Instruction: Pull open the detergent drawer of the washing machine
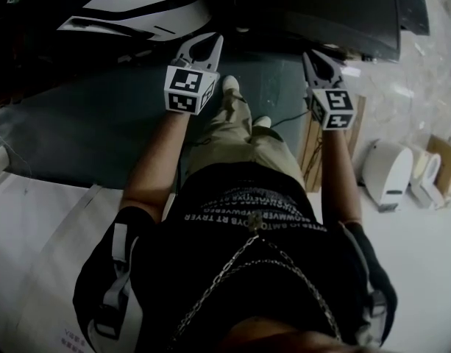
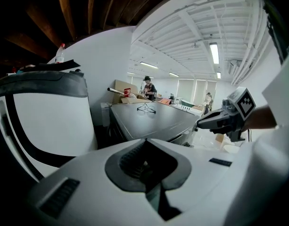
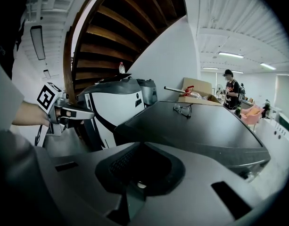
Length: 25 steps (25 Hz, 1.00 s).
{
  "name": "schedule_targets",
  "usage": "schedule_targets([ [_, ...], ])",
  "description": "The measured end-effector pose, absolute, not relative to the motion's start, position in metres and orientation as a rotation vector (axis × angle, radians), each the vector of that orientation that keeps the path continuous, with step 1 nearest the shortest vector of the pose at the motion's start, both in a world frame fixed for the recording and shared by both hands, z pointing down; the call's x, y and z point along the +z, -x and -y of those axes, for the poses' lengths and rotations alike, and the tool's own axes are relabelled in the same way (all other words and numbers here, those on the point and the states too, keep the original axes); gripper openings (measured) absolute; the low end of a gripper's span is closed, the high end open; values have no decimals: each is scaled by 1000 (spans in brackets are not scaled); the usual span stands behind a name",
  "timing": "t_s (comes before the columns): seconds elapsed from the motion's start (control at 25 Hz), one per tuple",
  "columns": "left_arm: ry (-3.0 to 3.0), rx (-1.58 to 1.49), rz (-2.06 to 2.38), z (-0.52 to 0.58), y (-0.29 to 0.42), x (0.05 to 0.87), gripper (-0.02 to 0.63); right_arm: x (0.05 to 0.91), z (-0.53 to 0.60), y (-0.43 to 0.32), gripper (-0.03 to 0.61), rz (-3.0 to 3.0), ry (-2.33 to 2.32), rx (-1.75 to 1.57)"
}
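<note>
Left of the dark grey, flat-topped, box-shaped washing machine (image 1: 321, 9): a white curved housing with black bands (image 1: 137, 6), close alongside, with a clear bottle with a red cap (image 2: 61, 53) on top of it.

Next, the left gripper (image 1: 215, 39), aimed toward the washing machine's left front corner and apart from its casing. Jaws pressed together, nothing between them.

On the washing machine's flat top, toward its far end: a pair of dark-framed glasses (image 2: 146, 108), lying alone.

In front of the washing machine: a grey-blue floor mat (image 1: 78, 131), and on it the person's white shoes (image 1: 229, 84) below beige trousers (image 1: 236, 134), between the two grippers.

Then the right gripper (image 1: 308, 54), just short of the washing machine's near side, no contact visible. Jaws likewise together and empty.

Detergent drawer: somewhere on the washing machine's shadowed front, not to be made out in any view.

Right of the washing machine, on the pale floor: a rounded white plastic casing (image 1: 387, 171).

Beyond the washing machine's far end: a standing person in dark clothes (image 3: 230, 91), well apart from it.
</note>
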<state>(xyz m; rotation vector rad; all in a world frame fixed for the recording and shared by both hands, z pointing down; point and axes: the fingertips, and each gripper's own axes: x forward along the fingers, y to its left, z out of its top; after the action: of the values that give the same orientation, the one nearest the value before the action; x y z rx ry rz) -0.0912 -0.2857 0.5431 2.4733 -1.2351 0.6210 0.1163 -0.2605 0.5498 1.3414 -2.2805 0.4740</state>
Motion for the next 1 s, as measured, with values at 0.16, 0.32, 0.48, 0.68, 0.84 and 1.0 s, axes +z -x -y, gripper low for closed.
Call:
schedule_targets([
  [0.16, -2458, 640, 1213, 297, 83, 567, 5, 573, 272, -115, 15, 2263, -1330, 505],
  [0.32, -2432, 668, 1186, 308, 78, 592, 5, 599, 283, -116, 17, 2220, -1320, 538],
  [0.48, -2392, 678, 1170, 319, 78, 615, 6, 620, 293, -120, 26, 2187, -1328, 578],
  [0.68, -2369, 711, 1153, 327, 76, 635, 57, 635, 300, -121, 94, 2170, -1339, 634],
  [0.84, -2359, 721, 1124, 329, 73, 645, 81, 643, 302, -119, 98, 2169, -1335, 647],
  [1.0, -2371, 714, 1096, 330, 65, 646, 86, 642, 302, -117, 98, 2179, -1342, 636],
])
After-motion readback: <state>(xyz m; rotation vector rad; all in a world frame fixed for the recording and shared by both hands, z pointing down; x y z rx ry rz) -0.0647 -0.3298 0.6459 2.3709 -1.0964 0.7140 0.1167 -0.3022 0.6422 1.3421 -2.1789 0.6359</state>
